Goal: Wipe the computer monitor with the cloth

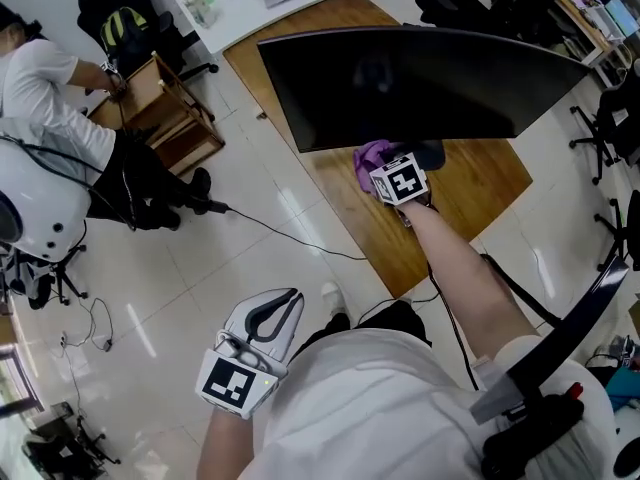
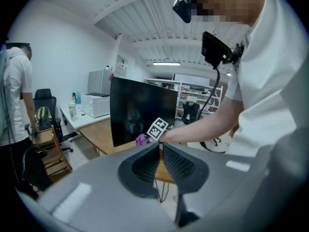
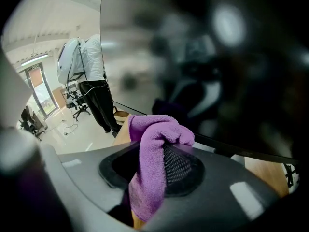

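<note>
- The wiping step looks to be in hand: the right claw [image 3: 155,164] is clamped on a purple cloth [image 3: 158,132], with a bunched end poking out past the jaws towards the screen.
- The cloth sits at the lower edge of the computer monitor [image 1: 420,83], somewhat left of the middle. It seems to press on the bottom strip of the screen, though I cannot confirm contact.
- The left claw [image 2: 161,162] hangs low and near the person's body, well apart from the monitor. Its jaws are drawn together with nothing between them, so it plays no part here.
- The next move, I judge, calls for a level sweep along the glass, then a rise to take the upper rows. Pressure should be light so the panel does not rock on its stand.
- The monitor is wide, slightly curved and dark, apparently switched off. Its glossy face throws back dim, blurred reflections of the room.
- It stands on a wooden table [image 1: 480,178], towards the far side, with the screen facing the person.
</note>
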`<state>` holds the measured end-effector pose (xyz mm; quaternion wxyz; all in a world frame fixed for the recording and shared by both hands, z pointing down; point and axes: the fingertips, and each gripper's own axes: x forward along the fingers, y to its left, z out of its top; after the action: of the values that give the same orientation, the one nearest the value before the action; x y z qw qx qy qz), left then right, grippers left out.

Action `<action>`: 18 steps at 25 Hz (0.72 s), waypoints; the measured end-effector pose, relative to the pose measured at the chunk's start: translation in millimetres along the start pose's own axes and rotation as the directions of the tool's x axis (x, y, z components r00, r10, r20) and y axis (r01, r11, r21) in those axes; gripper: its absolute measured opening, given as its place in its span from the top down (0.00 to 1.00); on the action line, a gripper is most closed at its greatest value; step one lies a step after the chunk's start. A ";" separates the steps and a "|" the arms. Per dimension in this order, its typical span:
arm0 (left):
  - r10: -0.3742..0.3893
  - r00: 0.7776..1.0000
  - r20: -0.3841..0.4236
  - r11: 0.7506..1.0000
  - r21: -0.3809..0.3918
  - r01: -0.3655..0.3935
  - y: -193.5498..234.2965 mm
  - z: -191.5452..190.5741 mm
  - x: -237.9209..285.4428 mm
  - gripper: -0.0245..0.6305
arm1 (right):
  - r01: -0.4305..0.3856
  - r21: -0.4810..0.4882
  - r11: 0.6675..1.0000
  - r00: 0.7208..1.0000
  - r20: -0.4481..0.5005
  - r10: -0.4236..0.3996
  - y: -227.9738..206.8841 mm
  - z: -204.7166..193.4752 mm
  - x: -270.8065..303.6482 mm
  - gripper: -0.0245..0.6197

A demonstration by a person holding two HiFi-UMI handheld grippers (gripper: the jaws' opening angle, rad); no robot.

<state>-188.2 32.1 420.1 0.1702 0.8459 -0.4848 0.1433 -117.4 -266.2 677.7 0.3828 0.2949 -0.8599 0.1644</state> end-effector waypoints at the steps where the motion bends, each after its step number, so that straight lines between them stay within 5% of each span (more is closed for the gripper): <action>1: 0.003 1.000 -0.001 1.000 -0.001 -0.003 1.9 -1.2 -2.6 0.89 | -0.007 -0.006 1.000 1.000 0.004 0.007 5.6 3.5 2.0 0.76; 18: 0.072 0.997 0.004 0.997 -0.032 -0.072 27.3 -19.9 -46.0 0.90 | -0.079 -0.071 0.994 0.997 0.001 0.080 83.6 34.3 38.0 0.76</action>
<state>-235.9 63.1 423.4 0.1773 0.8253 -0.5178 0.1394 -209.8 -233.6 679.3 0.3844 0.2468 -0.8771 0.1481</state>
